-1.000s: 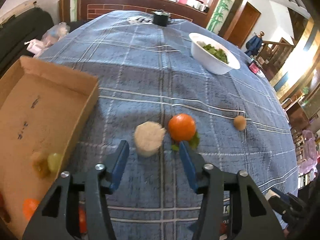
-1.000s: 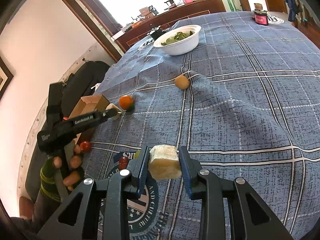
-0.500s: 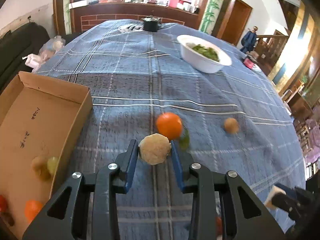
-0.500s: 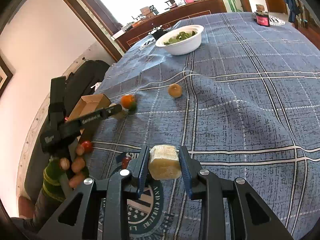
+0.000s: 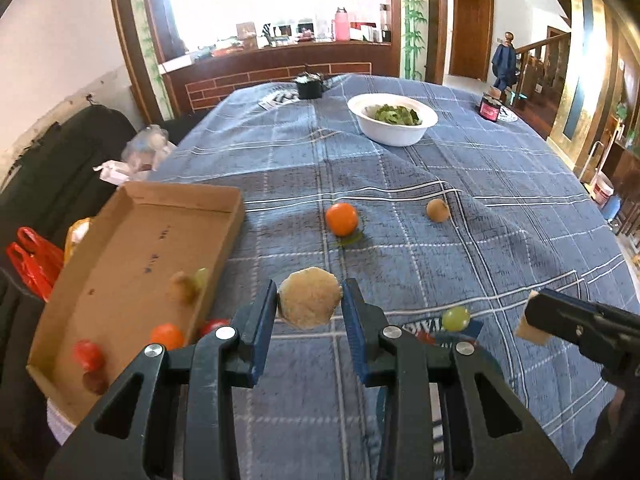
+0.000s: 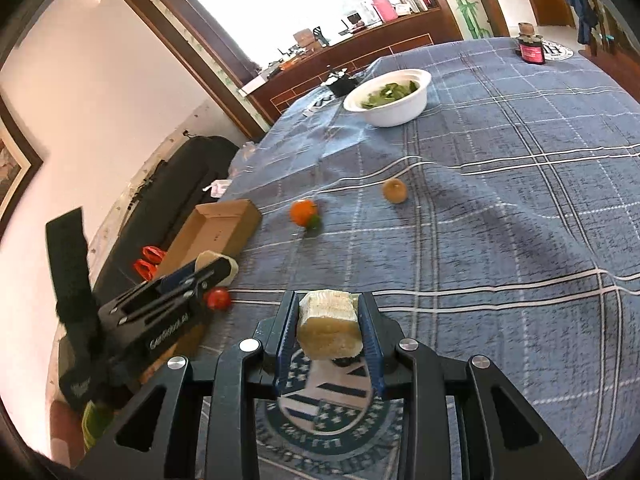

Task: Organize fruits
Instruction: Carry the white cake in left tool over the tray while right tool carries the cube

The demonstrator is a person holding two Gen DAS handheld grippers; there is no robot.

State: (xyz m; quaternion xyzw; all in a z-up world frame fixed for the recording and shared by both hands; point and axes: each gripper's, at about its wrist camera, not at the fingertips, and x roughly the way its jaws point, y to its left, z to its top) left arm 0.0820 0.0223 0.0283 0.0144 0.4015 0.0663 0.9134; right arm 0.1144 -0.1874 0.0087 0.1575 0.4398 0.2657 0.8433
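Left gripper [image 5: 309, 312]: black 2-finger tool with blue pads, clamped on a pale, round, rough-skinned fruit slice [image 5: 309, 303] held clear of the cloth; its jaws have just been closing, with this slice between them.
Right gripper [image 6: 329, 330]: same build, pads pressed on the 2 sides of a pale, blocky fruit chunk [image 6: 329, 330], lifted above the cloth.
Shallow brown cardboard box [image 5: 120, 248]: left of the left gripper, near its left finger; it holds 2 small red fruits, 1 small orange fruit, and a tan and a green one side by side.
Round orange fruit with a green leaf [image 5: 341, 219]: on the cloth ahead of the left gripper, apart from it.
Small round tan fruit [image 5: 437, 210]: ahead and to the right of the left gripper, beside the orange.
Green grape [image 5: 455, 318]: on the cloth just right of the left gripper's right finger.
Small red tomato [image 6: 217, 298]: left of the right gripper, beside the left tool's tip.
White bowl of green leaves [image 5: 392, 124]: far ahead of both tools.
Blue plaid tablecloth [image 5: 500, 200]: under everything.
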